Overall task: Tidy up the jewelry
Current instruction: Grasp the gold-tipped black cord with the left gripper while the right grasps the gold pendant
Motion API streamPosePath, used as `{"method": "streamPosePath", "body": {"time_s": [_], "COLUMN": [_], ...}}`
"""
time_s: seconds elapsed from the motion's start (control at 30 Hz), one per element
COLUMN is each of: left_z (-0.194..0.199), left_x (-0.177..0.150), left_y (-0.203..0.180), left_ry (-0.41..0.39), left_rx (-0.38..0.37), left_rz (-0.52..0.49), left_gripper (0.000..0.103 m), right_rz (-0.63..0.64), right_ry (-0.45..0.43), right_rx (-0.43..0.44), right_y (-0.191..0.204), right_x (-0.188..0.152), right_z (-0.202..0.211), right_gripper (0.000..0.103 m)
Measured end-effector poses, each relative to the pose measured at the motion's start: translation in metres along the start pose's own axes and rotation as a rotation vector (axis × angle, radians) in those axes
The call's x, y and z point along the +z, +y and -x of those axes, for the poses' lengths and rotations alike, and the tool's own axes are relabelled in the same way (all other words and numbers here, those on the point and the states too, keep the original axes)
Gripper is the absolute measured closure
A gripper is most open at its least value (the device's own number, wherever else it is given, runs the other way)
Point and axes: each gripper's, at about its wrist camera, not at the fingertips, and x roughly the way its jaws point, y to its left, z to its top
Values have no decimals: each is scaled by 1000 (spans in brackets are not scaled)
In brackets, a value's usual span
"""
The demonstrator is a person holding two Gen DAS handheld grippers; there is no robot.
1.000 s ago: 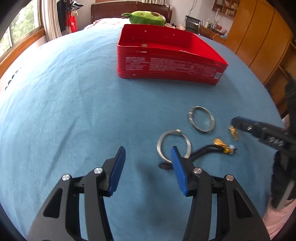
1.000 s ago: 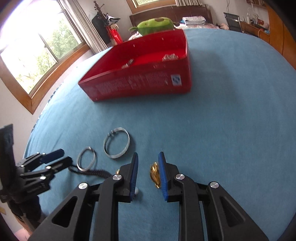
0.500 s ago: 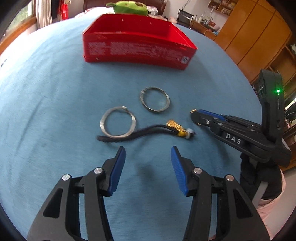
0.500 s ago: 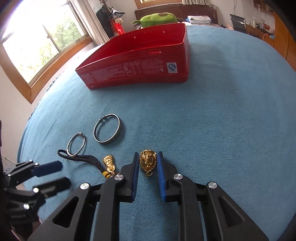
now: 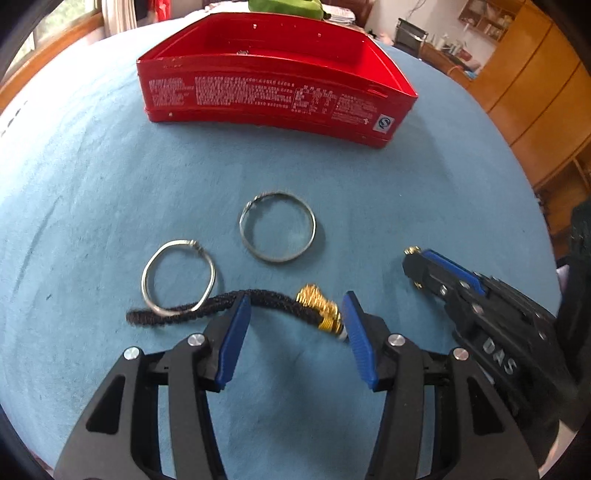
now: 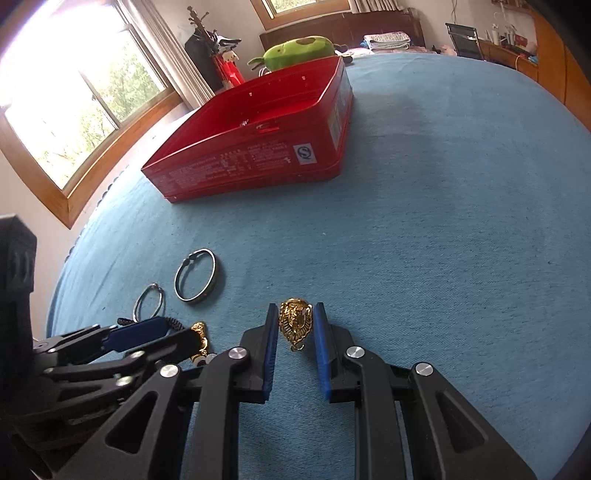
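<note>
Red tin on the blue tabletop: one small metallic item inside, otherwise indistinct. Left tongs apart, straddling the black cord. Right tongs clamped on gold pendant.

You are in a home bedroom: a wooden headboard, green plush toy, wardrobe and window surround you.

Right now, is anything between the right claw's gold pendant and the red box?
Nothing visible. The right claw is shut on the pendant, and only bare blue cloth lies between it and the box. Both bangles lie off to its left.
</note>
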Motion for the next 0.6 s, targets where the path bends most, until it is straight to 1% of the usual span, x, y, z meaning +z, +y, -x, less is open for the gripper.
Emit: {"method": "streamPosePath", "body": {"time_s": [0.1, 0.17, 0.23, 0.3, 0.37, 0.4, 0.43, 0.47, 0.53, 0.6], "left_z": [-3, -5, -8, -12, -13, -13, -12, -12, -9, -7], "left_x": [3, 5, 5, 5, 4, 4, 2, 2, -1, -3], "left_y": [-4, -9, -12, -19, -21, -20, -19, -17, -10, -6], "left_ry": [-5, -5, -3, -5, -7, -8, -7, -6, -3, 7], "left_rx": [15, 27, 43, 71, 91, 84, 81, 83, 72, 48], "left_rz": [24, 23, 27, 5, -13, -17, -20, -24, -30, -50], "left_gripper": [48, 43, 43, 45, 58, 59, 65, 73, 82, 85], "right_rz": [3, 3, 3, -1, 1, 2, 2, 2, 2, 0], "right_ry": [-9, -11, -17, -18, -21, -22, -22, -22, -21, -19], "right_rx": [10, 20, 14, 27, 34, 35, 36, 37, 36, 35], "right_y": [-3, -3, -4, -6, -5, -4, -5, -5, -5, -6], "right_x": [0, 0, 0, -1, 0, 0, -1, -1, -1, -1], "right_z": [3, 4, 5, 7, 7, 7, 7, 8, 8, 8], "right_gripper": [84, 84, 84, 84, 84, 84, 84, 84, 84, 84]}}
